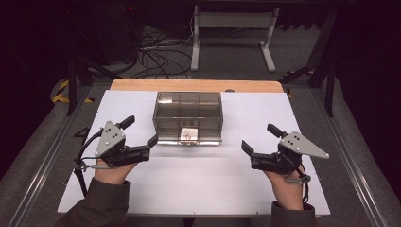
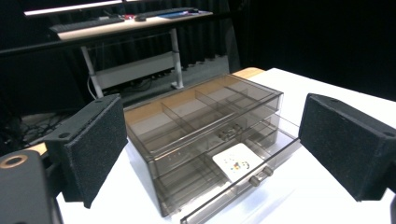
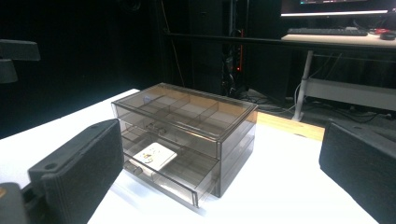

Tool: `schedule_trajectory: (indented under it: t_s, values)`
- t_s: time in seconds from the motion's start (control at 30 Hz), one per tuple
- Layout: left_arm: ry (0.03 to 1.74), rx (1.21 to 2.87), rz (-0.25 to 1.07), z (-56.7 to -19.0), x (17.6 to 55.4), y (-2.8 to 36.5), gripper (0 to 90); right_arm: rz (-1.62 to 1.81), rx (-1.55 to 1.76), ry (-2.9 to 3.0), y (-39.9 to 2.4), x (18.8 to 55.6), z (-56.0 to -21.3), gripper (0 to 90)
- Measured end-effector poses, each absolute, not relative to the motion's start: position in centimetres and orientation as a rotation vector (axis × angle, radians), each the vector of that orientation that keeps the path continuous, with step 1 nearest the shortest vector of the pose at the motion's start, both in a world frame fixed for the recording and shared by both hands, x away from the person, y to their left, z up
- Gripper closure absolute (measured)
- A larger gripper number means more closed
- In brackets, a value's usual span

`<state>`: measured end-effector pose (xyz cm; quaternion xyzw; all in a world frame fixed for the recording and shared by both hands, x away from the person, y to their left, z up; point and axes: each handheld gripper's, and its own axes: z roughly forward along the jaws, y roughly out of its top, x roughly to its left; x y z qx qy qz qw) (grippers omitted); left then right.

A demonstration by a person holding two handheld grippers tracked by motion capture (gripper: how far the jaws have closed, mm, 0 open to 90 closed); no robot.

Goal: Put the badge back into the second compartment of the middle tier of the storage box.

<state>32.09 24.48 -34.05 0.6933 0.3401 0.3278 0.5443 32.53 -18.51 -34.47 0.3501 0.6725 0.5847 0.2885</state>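
Note:
A smoky see-through drawer box (image 1: pixel 188 113) stands on the white mat (image 1: pixel 198 179) at the middle back. Its lower drawer (image 2: pixel 243 186) is pulled out a little and holds a small white card (image 1: pixel 188 133) (image 2: pixel 237 161) (image 3: pixel 152 156). The upper drawer looks pushed in. My left gripper (image 1: pixel 140 131) is just left of the box's front corner, open, nothing between its pads (image 2: pixel 93 144). My right gripper (image 1: pixel 259 137) hangs open to the right of the box, apart from it. Both gripper views face the box (image 2: pixel 205 126) (image 3: pixel 187 126) between wide jaws.
The mat lies on a wooden table whose far edge (image 1: pixel 196 85) shows behind the box. Beyond it, a white desk frame (image 1: pixel 231 33) and tangled cables (image 1: pixel 156 56) sit on the floor. Metal rails (image 1: pixel 42 156) run along both sides.

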Motion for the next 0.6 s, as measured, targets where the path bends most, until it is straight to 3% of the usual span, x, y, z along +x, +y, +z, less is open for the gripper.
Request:
schedule_trajectory:
  t_s: [0.6]
  values:
    - [0.812, 1.625, 0.775, -34.8, 31.0, 27.2, 7.4, 1.551, 0.912, 1.828, -16.9, 33.0, -35.5, 2.0]
